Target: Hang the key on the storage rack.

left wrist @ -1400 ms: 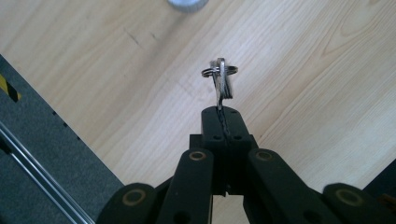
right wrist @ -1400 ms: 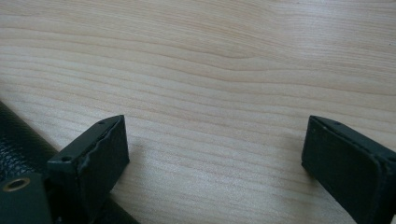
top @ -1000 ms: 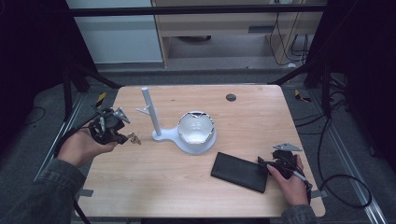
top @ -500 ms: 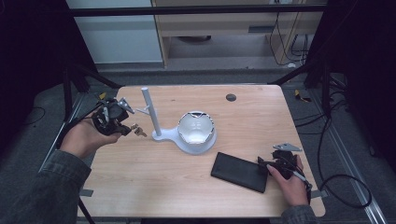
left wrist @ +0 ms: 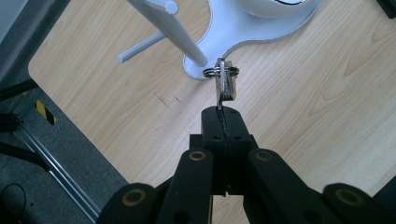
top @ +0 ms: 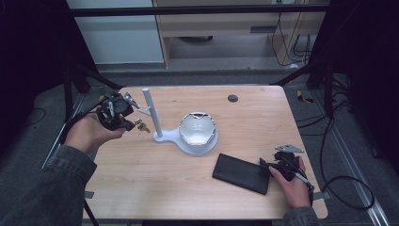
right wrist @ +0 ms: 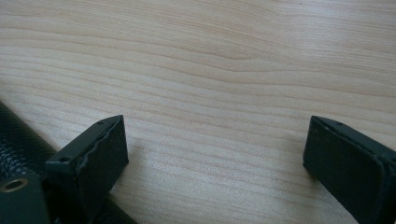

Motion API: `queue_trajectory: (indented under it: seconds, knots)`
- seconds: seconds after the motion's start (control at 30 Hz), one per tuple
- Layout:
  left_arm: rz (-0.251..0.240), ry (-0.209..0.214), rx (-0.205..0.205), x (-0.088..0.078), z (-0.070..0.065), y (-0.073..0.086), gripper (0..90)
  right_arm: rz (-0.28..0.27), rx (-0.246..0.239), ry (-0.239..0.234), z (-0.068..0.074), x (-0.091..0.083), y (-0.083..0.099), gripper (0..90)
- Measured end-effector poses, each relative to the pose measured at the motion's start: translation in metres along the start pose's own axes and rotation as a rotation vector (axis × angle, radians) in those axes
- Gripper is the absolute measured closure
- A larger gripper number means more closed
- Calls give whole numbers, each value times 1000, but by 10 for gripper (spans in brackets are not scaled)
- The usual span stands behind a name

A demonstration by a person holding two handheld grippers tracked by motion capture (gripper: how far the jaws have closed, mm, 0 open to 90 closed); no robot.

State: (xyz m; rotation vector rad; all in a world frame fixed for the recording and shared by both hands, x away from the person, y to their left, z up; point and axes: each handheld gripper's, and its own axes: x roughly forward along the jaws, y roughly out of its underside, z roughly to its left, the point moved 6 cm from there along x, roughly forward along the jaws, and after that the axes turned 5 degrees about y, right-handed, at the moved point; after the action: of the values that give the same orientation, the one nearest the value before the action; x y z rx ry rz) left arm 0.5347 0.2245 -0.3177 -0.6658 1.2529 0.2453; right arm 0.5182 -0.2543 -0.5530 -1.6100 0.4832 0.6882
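My left gripper (top: 130, 122) is held above the table's left side, shut on a small bunch of keys (top: 142, 126). In the left gripper view its black jaws (left wrist: 223, 114) pinch a key (left wrist: 225, 88) whose ring (left wrist: 219, 71) hangs close to the foot of a white stand's post (left wrist: 175, 32). The white stand (top: 153, 115) has side pegs and a base carrying a round white bowl (top: 197, 131). My right gripper (top: 276, 163) rests on the table at the near right, beside a black case (top: 242, 173). Its jaws (right wrist: 215, 149) stand open over bare wood, with the case (right wrist: 18, 140) at the left.
The wooden table (top: 254, 122) has a small dark round spot (top: 232, 98) near its far edge. Dark frame legs and cables stand around the table on the floor. A person's sleeved forearm (top: 51, 188) comes in at the lower left.
My left hand has risen and moved toward the stand's post, carrying the keys with it. The right hand and the black case have stayed where they were.
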Motion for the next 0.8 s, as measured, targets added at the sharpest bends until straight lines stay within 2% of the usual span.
queue_trajectory:
  seconds: [0.4, 0.8]
  knots:
    - [-18, -24, 5, -5, -3, -10, 899, 0, 0, 1, 0, 0, 0, 66]
    - [-6, -36, -8, -10, 3, -20, 899, 0, -1, 1, 0, 0, 0, 67]
